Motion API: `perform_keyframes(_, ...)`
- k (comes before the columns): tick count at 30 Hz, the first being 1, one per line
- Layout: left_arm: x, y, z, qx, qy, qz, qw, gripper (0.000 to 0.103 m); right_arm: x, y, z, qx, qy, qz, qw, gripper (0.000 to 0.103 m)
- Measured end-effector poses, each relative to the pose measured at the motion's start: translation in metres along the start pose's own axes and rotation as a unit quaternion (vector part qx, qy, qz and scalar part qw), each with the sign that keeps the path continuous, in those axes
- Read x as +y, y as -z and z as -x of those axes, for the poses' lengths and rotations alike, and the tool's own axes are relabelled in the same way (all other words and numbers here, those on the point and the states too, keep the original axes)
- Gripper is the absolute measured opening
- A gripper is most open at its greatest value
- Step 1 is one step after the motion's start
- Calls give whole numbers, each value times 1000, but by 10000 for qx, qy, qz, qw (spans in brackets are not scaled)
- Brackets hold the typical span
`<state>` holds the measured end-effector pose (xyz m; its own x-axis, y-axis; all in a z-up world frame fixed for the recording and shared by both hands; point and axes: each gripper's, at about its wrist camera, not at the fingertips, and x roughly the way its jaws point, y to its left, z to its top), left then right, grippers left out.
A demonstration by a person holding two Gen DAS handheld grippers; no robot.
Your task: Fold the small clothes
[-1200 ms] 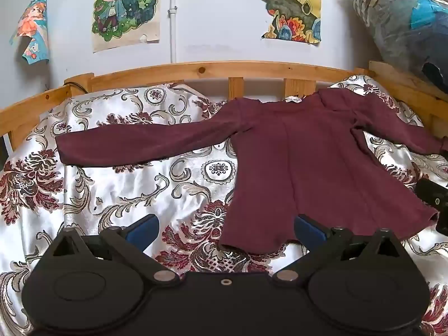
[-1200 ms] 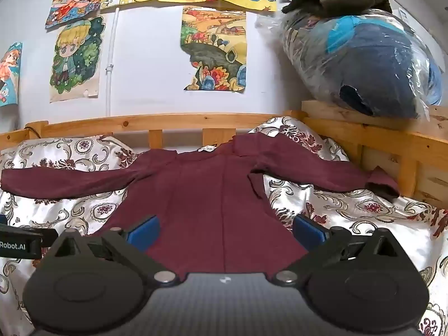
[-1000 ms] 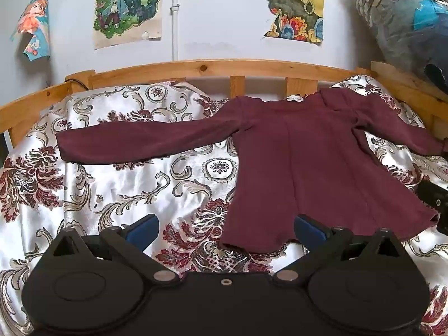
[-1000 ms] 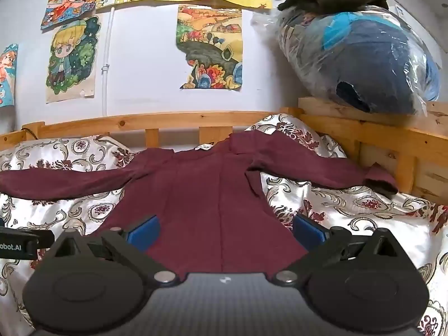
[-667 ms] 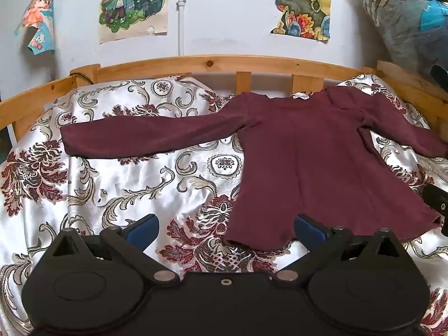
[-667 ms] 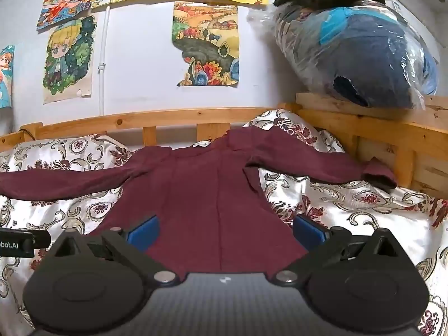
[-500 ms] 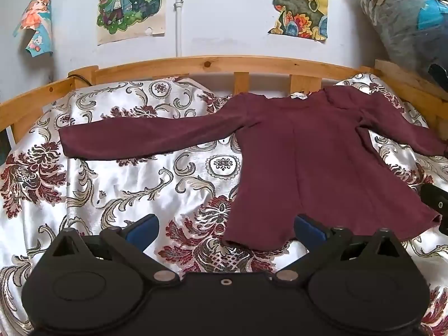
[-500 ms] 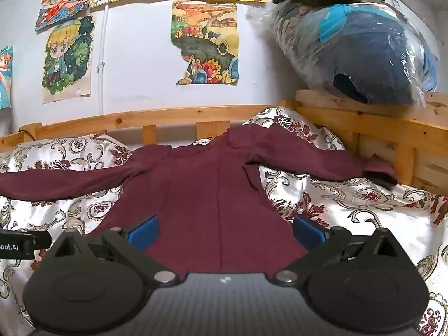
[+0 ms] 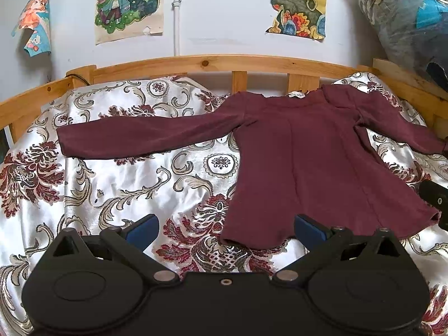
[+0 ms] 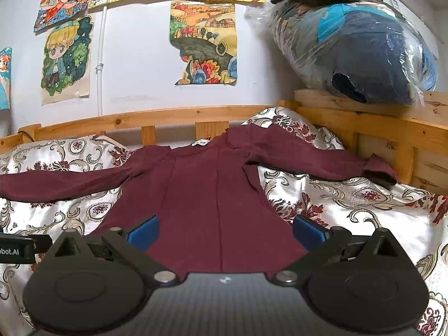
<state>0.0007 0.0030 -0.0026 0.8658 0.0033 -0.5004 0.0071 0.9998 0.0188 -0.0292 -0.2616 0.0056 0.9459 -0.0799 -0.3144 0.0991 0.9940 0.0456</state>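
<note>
A small maroon long-sleeved top (image 9: 308, 162) (image 10: 207, 193) lies flat on a floral satin bedspread (image 9: 126, 184), both sleeves spread out to the sides and the collar toward the headboard. My left gripper (image 9: 225, 228) hovers open just short of the hem's left corner, nothing between its blue pads. My right gripper (image 10: 225, 228) hangs open over the lower middle of the top, near the hem. A black edge of the right gripper (image 9: 434, 198) shows by the hem's right corner in the left wrist view.
A wooden bed rail (image 9: 224, 63) (image 10: 156, 119) runs along the back and the right side. A plastic-wrapped bundle of bedding (image 10: 361, 50) sits on the right ledge. Posters (image 10: 204, 42) hang on the wall behind.
Both views have shifted only slightly; the grippers drifted a little over the bed. The top has not moved and both grippers stay open.
</note>
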Motion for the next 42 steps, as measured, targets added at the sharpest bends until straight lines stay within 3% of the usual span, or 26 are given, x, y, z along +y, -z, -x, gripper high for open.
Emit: perform_keyframes(42,2,0,-1,58,46,55,10000,102,-7,1,-6,158,151,-254,9994,103)
